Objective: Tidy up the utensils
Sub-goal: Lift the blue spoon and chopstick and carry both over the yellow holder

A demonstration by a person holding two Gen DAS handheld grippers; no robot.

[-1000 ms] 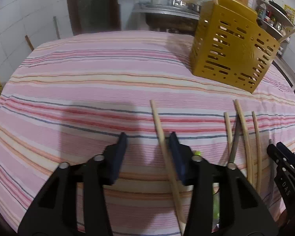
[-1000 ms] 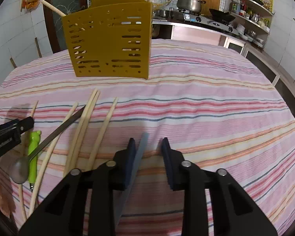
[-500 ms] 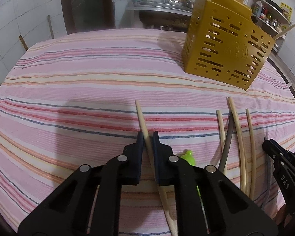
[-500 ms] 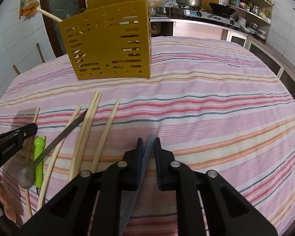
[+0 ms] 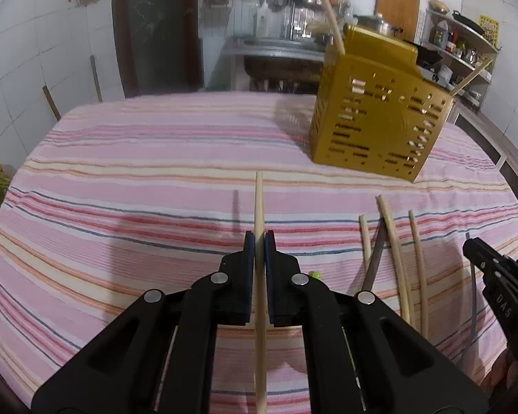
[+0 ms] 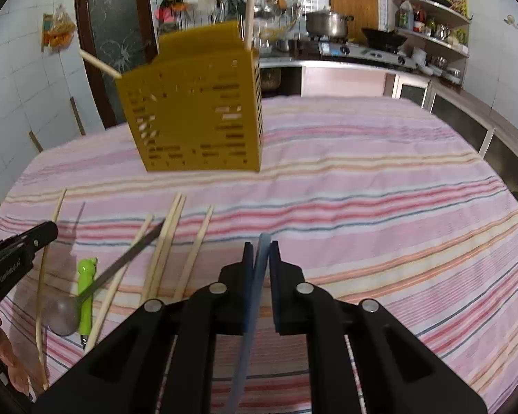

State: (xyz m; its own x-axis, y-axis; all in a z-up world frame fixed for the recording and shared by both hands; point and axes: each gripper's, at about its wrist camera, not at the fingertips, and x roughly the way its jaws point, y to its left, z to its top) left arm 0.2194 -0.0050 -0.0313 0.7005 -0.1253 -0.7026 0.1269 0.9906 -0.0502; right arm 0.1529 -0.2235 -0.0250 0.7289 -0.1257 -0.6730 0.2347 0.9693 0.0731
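A: What do the jaws hold?
B: The left gripper (image 5: 259,241) pinches a wooden chopstick (image 5: 259,203). The right gripper (image 6: 260,252) squeezes a thin blue-grey stick (image 6: 255,286).
A: What's around?
B: More chopsticks (image 6: 169,238), a spoon (image 6: 64,315) and a green thing (image 6: 85,293) at nine o'clock on the striped table (image 6: 362,179). The yellow holder (image 6: 193,114) stands at eleven o'clock.

My left gripper (image 5: 259,241) closed its jaws onto the wooden chopstick (image 5: 259,203) and raised it off the bench; my right gripper (image 6: 259,252) clamped the blue-grey strip (image 6: 263,241) between its jaws.
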